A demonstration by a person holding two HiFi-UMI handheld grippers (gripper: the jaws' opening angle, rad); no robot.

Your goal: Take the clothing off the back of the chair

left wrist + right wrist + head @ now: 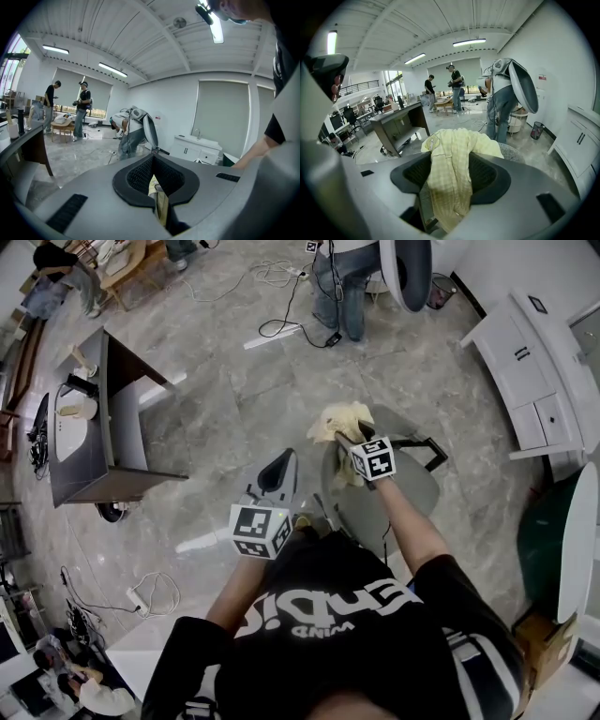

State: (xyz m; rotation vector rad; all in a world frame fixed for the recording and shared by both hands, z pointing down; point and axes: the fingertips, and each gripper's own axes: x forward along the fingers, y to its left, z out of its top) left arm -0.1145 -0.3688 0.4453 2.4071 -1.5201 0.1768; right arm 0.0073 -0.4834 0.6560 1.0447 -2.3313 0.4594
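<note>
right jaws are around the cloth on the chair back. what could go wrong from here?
1. The cloth hangs loose between the right gripper's open jaws; a shallow close may catch only a fold, and it slips out.
2. It is bunched over the chair back; a sideways pull may snag it.

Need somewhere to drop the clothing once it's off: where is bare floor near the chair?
Bare floor lies between the desk and the chair. Crowded: cables ahead by the person, cabinet on the right.
</note>
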